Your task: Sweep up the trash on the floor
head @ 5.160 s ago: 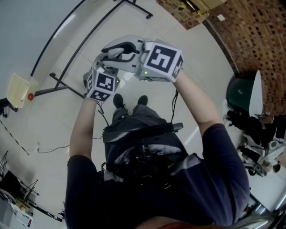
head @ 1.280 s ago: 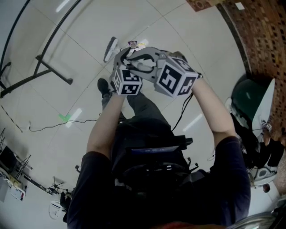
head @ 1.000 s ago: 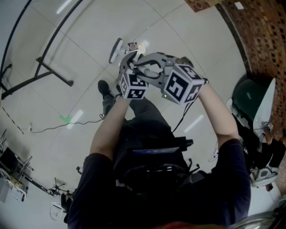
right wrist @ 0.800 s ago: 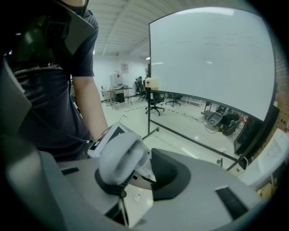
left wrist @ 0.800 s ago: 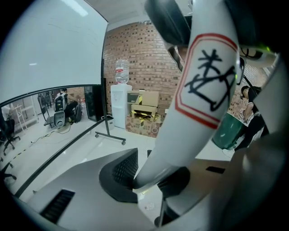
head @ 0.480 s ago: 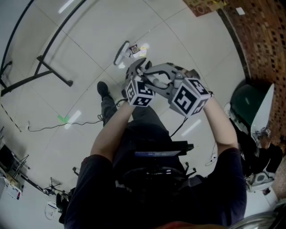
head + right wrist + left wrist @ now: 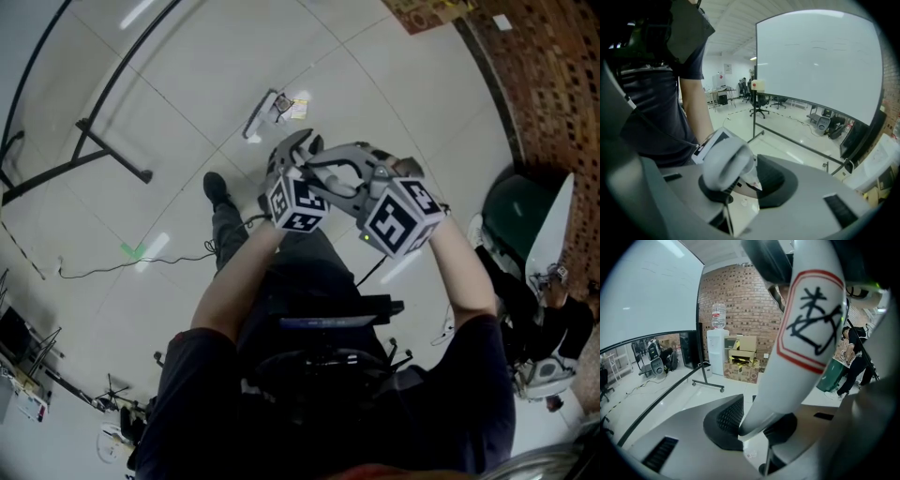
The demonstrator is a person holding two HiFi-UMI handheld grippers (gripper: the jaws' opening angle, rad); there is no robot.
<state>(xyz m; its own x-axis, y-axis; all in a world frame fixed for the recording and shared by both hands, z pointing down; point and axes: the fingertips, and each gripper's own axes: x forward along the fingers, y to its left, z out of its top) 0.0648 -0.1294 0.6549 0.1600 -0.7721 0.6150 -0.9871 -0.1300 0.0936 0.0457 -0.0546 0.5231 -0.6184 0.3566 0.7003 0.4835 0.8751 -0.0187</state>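
A white broom handle (image 7: pixel 806 333) with a red-framed mark runs between the jaws of my left gripper (image 7: pixel 759 425), whose pads press on it. The handle's rounded top end (image 7: pixel 726 164) sits between the jaws of my right gripper (image 7: pixel 740 180), which is shut on it. In the head view both grippers, left (image 7: pixel 291 155) and right (image 7: pixel 328 164), are held close together above the floor. The white sweeping head (image 7: pixel 260 112) rests on the tiles beyond them, with small scraps of trash (image 7: pixel 291 105) right beside it. A scrap of trash (image 7: pixel 751 454) shows under the left jaws.
A black wheeled stand (image 7: pixel 112 155) carrying a whiteboard (image 7: pixel 820 61) is at the left. A green bin (image 7: pixel 520 211) and a brick-patterned floor area (image 7: pixel 553 84) lie at the right. A cable (image 7: pixel 141 262) trails on the floor near the person's shoe (image 7: pixel 217 190). Cardboard boxes (image 7: pixel 743 350) stand by a brick wall.
Both grippers have drawn a little back toward the person's body, down and right in the head view, with the handle still in them. The sweeping head stays beside the trash.
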